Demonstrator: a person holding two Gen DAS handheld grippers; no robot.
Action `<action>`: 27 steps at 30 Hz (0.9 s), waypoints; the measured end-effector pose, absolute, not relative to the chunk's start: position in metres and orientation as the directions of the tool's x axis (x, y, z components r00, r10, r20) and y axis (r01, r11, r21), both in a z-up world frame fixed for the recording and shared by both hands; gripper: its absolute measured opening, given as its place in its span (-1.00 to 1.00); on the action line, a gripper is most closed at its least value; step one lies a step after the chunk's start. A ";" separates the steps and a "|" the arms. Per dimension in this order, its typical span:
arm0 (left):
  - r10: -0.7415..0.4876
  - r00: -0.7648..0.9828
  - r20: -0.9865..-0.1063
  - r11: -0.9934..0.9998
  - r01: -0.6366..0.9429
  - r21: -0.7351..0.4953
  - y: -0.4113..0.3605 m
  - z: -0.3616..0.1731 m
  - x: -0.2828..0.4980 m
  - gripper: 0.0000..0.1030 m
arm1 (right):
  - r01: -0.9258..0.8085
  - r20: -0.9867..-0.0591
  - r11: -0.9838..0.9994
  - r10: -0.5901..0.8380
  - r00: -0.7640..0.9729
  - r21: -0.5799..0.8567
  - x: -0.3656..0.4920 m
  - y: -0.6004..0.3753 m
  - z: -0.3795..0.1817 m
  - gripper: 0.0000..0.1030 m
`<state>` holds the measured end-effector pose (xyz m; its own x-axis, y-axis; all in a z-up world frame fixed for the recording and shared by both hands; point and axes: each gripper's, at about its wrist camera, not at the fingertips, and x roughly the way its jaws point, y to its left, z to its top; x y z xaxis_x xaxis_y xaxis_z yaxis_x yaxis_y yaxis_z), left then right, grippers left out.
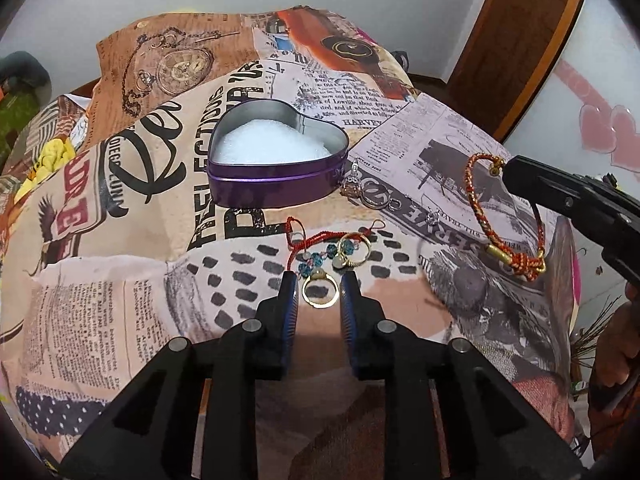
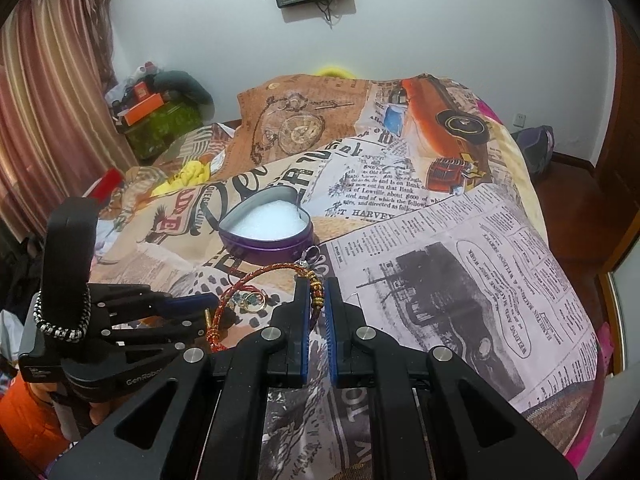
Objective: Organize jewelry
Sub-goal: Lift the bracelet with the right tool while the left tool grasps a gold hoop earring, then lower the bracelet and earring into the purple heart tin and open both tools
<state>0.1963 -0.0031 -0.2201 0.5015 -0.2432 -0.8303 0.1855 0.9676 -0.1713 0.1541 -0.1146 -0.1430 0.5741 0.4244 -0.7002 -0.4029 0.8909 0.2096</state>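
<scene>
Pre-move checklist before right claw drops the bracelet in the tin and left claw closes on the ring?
1. Right claw shut on red-gold braided bracelet: ok, cord pinched between the pads.
2. Bracelet clear of the bedspread: ok, it hangs lifted in the left wrist view.
3. Purple heart-shaped tin open, white padding exposed: ok.
4. Bracelet over the tin: not ok, it is off to the tin's right.
5. Left claw open around gold ring: ok, fingers either side.
6. Ring free of the red beaded cord: cannot tell, they lie very close.
</scene>
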 end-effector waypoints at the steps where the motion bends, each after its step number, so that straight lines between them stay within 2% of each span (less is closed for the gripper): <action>1: -0.247 0.501 -0.829 0.967 0.186 -0.175 -0.003 -0.221 0.198 -0.59 | -0.403 -0.700 0.891 0.425 0.574 0.210 0.155 -0.114 -0.143 -0.88; 4: -0.249 0.503 -0.828 0.966 0.189 -0.176 -0.003 -0.222 0.199 -0.66 | -0.404 -0.699 0.891 0.424 0.576 0.208 0.156 -0.113 -0.143 -0.88; 12: -0.227 0.539 -0.811 0.971 0.184 -0.150 0.000 -0.212 0.192 -0.66 | -0.401 -0.691 0.896 0.413 0.593 0.192 0.166 -0.107 -0.138 -0.88; 27: -0.199 0.671 -0.715 0.980 0.148 -0.134 0.030 -0.161 0.204 -0.66 | -0.421 -0.671 0.895 0.404 0.622 0.148 0.197 -0.084 -0.130 -0.88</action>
